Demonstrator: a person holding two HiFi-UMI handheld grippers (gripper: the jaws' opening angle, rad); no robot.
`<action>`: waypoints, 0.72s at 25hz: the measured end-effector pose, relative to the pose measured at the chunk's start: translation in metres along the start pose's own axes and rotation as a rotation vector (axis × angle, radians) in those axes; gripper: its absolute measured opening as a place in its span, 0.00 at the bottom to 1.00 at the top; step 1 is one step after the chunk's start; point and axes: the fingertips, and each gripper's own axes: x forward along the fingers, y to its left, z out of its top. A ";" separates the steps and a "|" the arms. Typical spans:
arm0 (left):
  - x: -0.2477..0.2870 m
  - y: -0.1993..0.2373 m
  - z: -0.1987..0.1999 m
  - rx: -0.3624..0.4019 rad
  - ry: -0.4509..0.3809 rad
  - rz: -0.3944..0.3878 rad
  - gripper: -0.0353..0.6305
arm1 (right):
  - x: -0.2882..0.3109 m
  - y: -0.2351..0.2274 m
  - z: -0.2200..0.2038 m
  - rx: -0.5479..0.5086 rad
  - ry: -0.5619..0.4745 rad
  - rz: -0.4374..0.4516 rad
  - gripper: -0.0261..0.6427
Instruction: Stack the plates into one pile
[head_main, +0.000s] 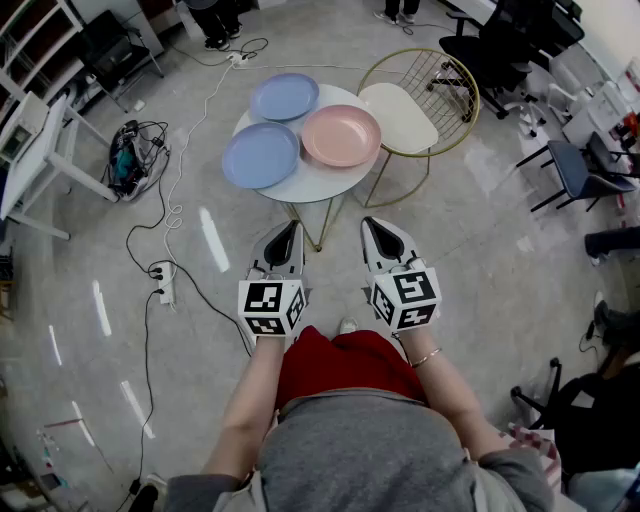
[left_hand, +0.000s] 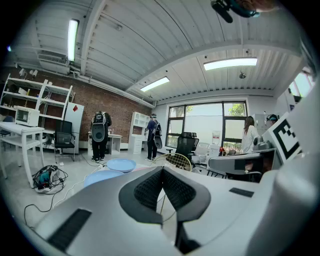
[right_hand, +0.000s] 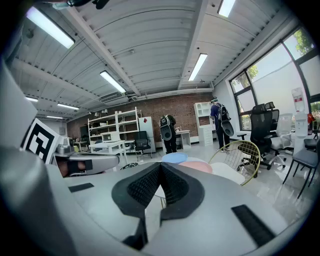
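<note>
Three plates lie side by side on a small round white table (head_main: 318, 182): a blue plate (head_main: 261, 155) at front left, a lighter blue plate (head_main: 285, 96) behind it, a pink plate (head_main: 342, 135) at right. My left gripper (head_main: 287, 233) and right gripper (head_main: 376, 232) hang side by side short of the table, both shut and holding nothing. In the left gripper view the two blue plates (left_hand: 121, 165) show beyond the shut jaws (left_hand: 161, 171). The right gripper view shows the far blue plate (right_hand: 175, 157) and pink plate (right_hand: 196, 165) past the closed tips (right_hand: 160, 167).
A gold wire chair with a white seat (head_main: 401, 115) stands right of the table. Cables and a power strip (head_main: 162, 282) run over the floor at left. Office chairs (head_main: 497, 45) stand at back right, white desks (head_main: 40, 150) at left. People stand at the far shelves.
</note>
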 end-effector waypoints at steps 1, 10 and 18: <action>0.001 -0.001 0.001 0.001 -0.001 0.000 0.08 | 0.000 -0.002 0.000 0.000 0.000 -0.001 0.08; 0.007 -0.002 -0.001 -0.002 0.005 0.017 0.08 | 0.004 -0.009 -0.002 0.009 0.004 0.015 0.08; 0.015 -0.008 0.001 0.017 0.001 0.048 0.08 | 0.000 -0.025 -0.007 0.053 0.001 0.034 0.08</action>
